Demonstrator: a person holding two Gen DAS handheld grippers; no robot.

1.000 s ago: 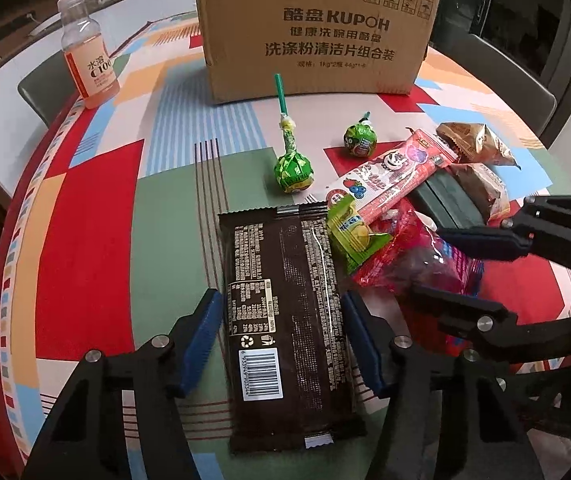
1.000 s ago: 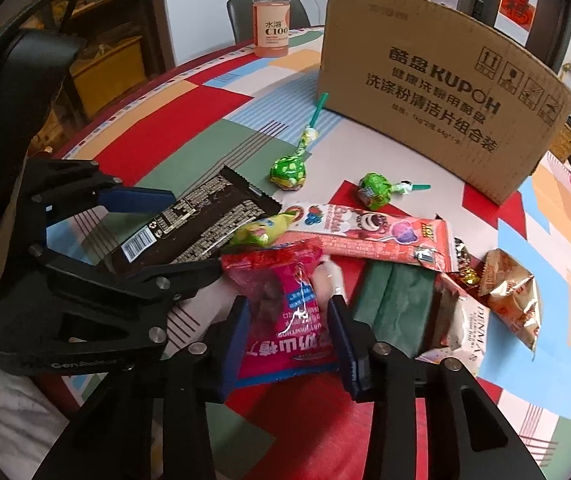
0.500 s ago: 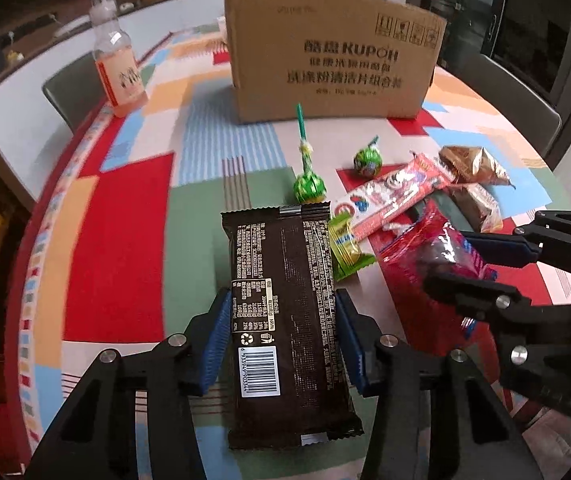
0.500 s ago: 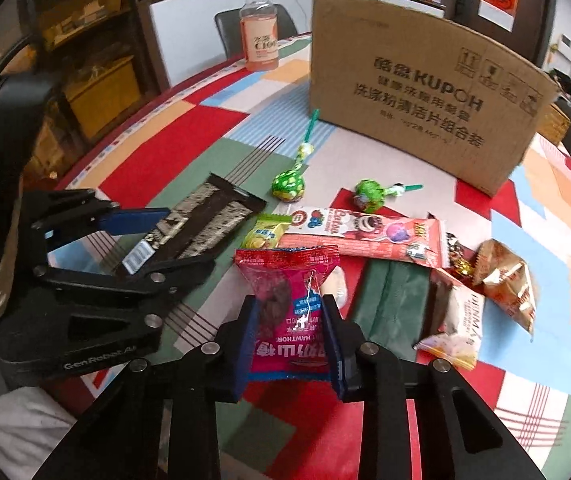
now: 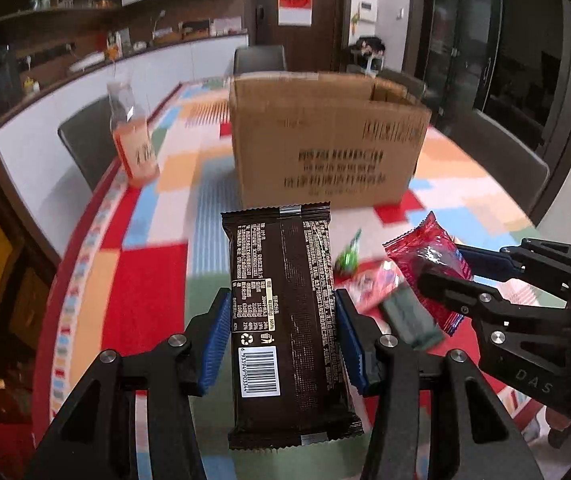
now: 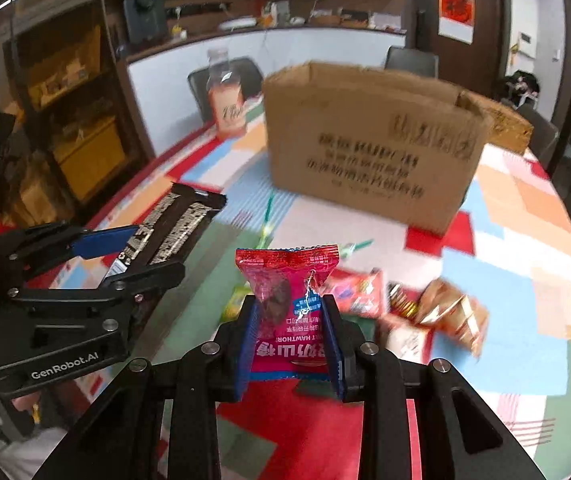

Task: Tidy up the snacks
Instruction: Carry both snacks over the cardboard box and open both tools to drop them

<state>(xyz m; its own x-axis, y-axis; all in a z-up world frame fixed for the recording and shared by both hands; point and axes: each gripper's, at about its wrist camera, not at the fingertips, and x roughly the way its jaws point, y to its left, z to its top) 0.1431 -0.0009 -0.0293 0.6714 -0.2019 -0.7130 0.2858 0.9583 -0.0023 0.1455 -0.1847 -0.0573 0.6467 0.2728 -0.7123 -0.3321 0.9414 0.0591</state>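
Blue pads line both grippers, and each pair is clamped on a snack held above the table (image 5: 153, 236). The left gripper (image 5: 283, 338) grips a long dark brown chocolate-bar wrapper (image 5: 283, 300) by its two long edges, back side up with the barcode toward the camera; its fingers (image 5: 215, 344) stand moderately apart, as wide as the bar. The right gripper (image 6: 290, 340) pinches a red hawthorn snack packet (image 6: 291, 300) at its lower half, the fingers (image 6: 245, 344) set narrower and pressing the packet's sides, its crimped top standing up. Beyond both stands an open cardboard box (image 5: 325, 140), blurred. The remaining snacks (image 6: 425, 312) lie on the patchwork tablecloth near the right gripper, and a drink bottle (image 5: 131, 132) stands left of the box.
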